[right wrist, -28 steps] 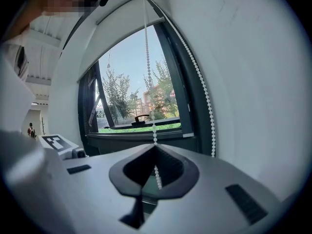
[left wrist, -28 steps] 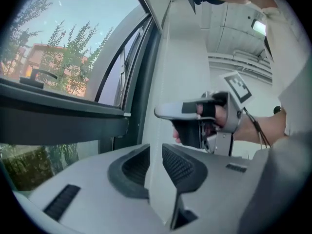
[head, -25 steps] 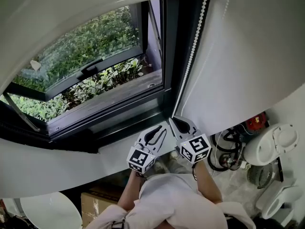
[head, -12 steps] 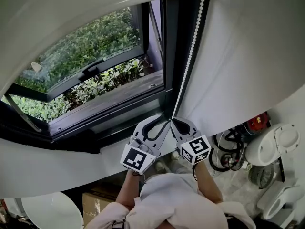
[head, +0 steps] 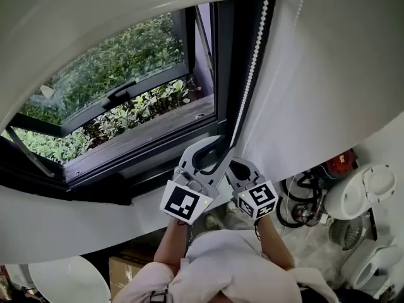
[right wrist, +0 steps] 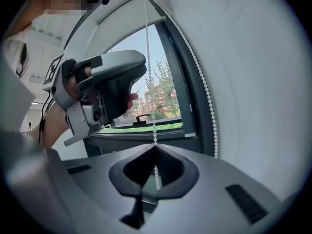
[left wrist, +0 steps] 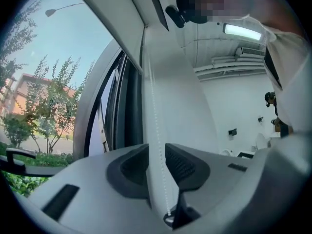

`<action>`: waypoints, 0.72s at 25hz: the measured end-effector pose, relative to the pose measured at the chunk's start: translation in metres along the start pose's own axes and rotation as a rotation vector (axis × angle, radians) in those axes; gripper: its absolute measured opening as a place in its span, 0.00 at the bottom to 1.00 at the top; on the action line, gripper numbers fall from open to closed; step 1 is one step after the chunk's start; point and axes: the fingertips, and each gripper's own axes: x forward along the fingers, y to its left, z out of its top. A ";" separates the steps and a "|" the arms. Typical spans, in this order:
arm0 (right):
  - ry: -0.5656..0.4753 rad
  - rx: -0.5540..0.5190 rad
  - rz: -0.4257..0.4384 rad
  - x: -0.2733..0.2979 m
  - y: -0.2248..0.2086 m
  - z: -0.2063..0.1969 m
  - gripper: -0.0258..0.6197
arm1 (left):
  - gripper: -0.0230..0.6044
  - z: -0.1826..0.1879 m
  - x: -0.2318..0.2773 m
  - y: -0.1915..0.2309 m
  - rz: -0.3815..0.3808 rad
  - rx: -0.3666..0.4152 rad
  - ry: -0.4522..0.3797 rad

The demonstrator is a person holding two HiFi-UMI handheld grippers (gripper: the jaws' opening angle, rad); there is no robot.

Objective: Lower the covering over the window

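Note:
A white roller blind (head: 126, 5) hangs across the top of the dark-framed window (head: 145, 125). Its white bead chain (head: 252, 62) runs down the window's right side. My left gripper (head: 211, 153) is raised at the chain and its jaws are opening. The bead chain (left wrist: 155, 126) passes between them, clear of the pads (left wrist: 183, 165). Just below and to the right, my right gripper (head: 231, 161) is shut on the bead chain (right wrist: 154, 130). The chain's other strand (right wrist: 204, 91) hangs free to the right. The left gripper (right wrist: 105, 89) shows at upper left in the right gripper view.
A white wall (head: 328, 74) stands right of the window. Below it on the floor are coiled cables (head: 303, 201), a red item (head: 341, 160) and white appliances (head: 366, 191). A cardboard box (head: 123, 270) and a white round object (head: 66, 279) sit at lower left. The window sash (head: 107, 93) stands ajar over greenery.
My left gripper has climbed up the chain past the right one, and its jaws have spread apart. The right gripper has stayed shut on the chain, almost in place.

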 end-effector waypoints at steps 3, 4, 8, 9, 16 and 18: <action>0.002 0.000 0.002 0.000 0.001 0.000 0.04 | 0.21 0.008 0.008 0.000 -0.011 0.011 -0.005; 0.002 0.000 0.003 0.000 0.002 0.000 0.04 | 0.21 0.009 0.010 0.000 -0.012 0.012 -0.007; 0.000 -0.002 0.009 -0.001 0.004 -0.001 0.04 | 0.21 0.015 0.018 -0.001 -0.019 0.021 -0.018; 0.000 -0.002 0.011 -0.001 0.004 -0.001 0.04 | 0.21 0.016 0.019 -0.002 -0.022 0.023 -0.019; 0.004 -0.008 0.017 0.001 0.005 -0.001 0.04 | 0.07 0.015 0.020 -0.004 -0.010 -0.008 -0.044; 0.025 -0.014 0.016 0.001 0.004 -0.007 0.04 | 0.07 0.009 0.019 -0.006 -0.013 -0.008 -0.027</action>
